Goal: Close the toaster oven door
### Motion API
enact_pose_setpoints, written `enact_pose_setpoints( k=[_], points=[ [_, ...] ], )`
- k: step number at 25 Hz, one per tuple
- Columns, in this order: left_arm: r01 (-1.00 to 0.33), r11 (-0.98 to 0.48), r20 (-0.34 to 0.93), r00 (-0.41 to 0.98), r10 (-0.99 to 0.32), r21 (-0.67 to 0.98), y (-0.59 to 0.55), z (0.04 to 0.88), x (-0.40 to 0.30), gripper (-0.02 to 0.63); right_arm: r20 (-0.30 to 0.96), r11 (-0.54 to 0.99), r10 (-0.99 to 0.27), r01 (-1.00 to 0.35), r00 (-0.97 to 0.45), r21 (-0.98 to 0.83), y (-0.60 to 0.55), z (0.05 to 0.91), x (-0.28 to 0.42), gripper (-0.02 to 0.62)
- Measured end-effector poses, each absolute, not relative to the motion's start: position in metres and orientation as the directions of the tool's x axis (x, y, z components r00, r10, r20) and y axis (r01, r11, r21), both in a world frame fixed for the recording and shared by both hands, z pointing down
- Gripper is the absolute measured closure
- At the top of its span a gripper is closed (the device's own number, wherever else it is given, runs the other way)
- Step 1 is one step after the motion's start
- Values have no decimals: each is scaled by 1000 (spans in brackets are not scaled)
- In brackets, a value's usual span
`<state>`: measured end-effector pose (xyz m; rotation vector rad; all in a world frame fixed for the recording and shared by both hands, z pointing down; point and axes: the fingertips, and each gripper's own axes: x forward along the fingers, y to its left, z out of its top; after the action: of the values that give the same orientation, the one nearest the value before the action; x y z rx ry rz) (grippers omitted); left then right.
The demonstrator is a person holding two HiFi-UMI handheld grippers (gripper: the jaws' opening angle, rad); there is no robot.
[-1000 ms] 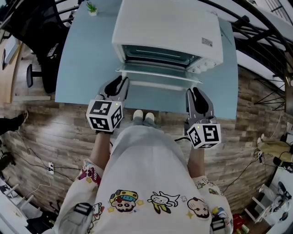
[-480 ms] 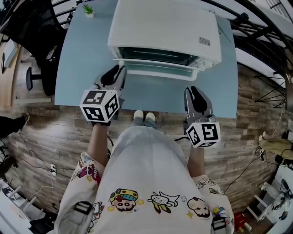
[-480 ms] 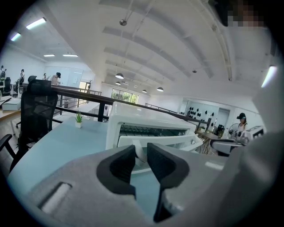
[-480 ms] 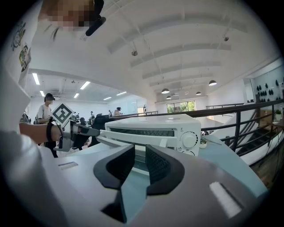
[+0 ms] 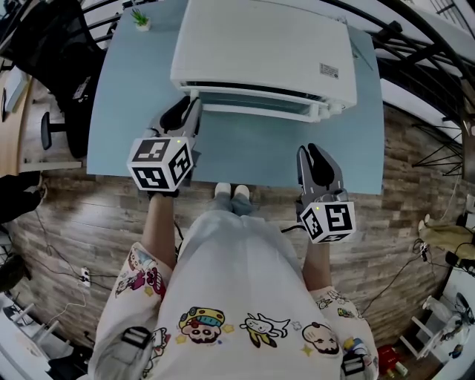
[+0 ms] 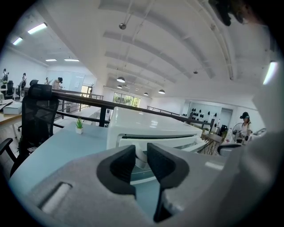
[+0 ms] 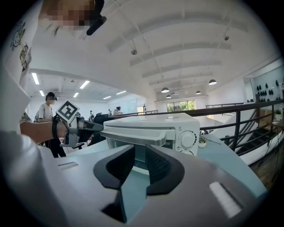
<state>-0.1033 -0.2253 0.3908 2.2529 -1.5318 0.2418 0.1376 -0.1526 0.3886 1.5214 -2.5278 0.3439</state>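
Head view: a pale blue surface (image 5: pixel 126 89) over plank floor (image 5: pixel 415 193) bears the toaster oven (image 5: pixel 260 44) and potted plant (image 5: pixel 139 18); left gripper (image 5: pixel 189 110) and right gripper (image 5: pixel 313 154) part-open, empty.

An open-plan office on a mezzanine: a black railing (image 6: pixel 88 100) runs behind the blue table (image 6: pixel 57 142), an office chair (image 6: pixel 39 106) stands left of it, people (image 6: pixel 58 82) stand beyond, and lamps (image 6: pixel 120 80) hang overhead.
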Motion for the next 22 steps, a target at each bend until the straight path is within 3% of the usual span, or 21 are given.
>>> enact_pose_setpoints(
  k=[22],
  points=[
    [-950,-266,303,305,-903,164,-239,383,-105,527,268,467,-837,-878,-478,-107,-157,390,143,512]
  ],
)
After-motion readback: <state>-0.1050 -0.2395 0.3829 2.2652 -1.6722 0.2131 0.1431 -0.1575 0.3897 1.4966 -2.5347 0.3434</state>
